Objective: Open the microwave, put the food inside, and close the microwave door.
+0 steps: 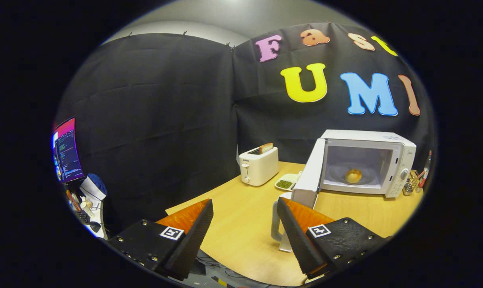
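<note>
White microwave (389, 160): sits on the wooden table (245, 224), about 1 o'clock from the fingers, well beyond them.
Door (310, 172): swung fully open to the left side, edge-on to the camera.
Food (354, 175): round golden bun on the glass plate inside the cavity, centred.
Gripper (245, 224): released, fingers spread wide, nothing between them but bare tabletop; held back near the table's front edge.
White jug (280, 224): just beside the right finger, partly hidden by it, 12 o'clock from that fingertip.
Toaster (259, 165): 12 o'clock, beyond the fingers, slice of bread sticking up from the slot.
Small dish (286, 183): green bits in it, between toaster and door.
Progress: open and load look done; closing the door is left.
Next, my read: reach to 1 o'clock, get behind the door's free edge, push it right until it latches.
</note>
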Action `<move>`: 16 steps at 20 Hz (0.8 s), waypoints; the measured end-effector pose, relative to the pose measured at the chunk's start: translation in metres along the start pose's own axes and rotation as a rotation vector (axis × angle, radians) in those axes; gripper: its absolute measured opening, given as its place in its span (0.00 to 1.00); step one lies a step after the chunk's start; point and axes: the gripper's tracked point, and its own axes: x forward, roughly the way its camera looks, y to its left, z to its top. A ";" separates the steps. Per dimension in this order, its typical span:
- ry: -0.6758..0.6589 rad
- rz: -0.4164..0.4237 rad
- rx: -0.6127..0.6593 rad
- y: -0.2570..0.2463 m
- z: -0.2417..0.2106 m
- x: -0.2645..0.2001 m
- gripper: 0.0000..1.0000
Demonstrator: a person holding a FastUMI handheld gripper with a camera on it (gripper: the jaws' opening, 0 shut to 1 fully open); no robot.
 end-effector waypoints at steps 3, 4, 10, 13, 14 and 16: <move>0.027 0.023 0.009 0.006 -0.007 0.019 0.98; 0.034 0.026 0.009 0.006 -0.009 0.026 0.97; 0.101 -0.004 0.019 -0.015 -0.030 0.065 0.72; 0.105 -0.053 0.004 -0.030 -0.032 0.063 0.37; 0.107 -0.071 -0.003 -0.036 -0.033 0.063 0.17; 0.116 -0.082 -0.022 -0.042 -0.036 0.061 0.02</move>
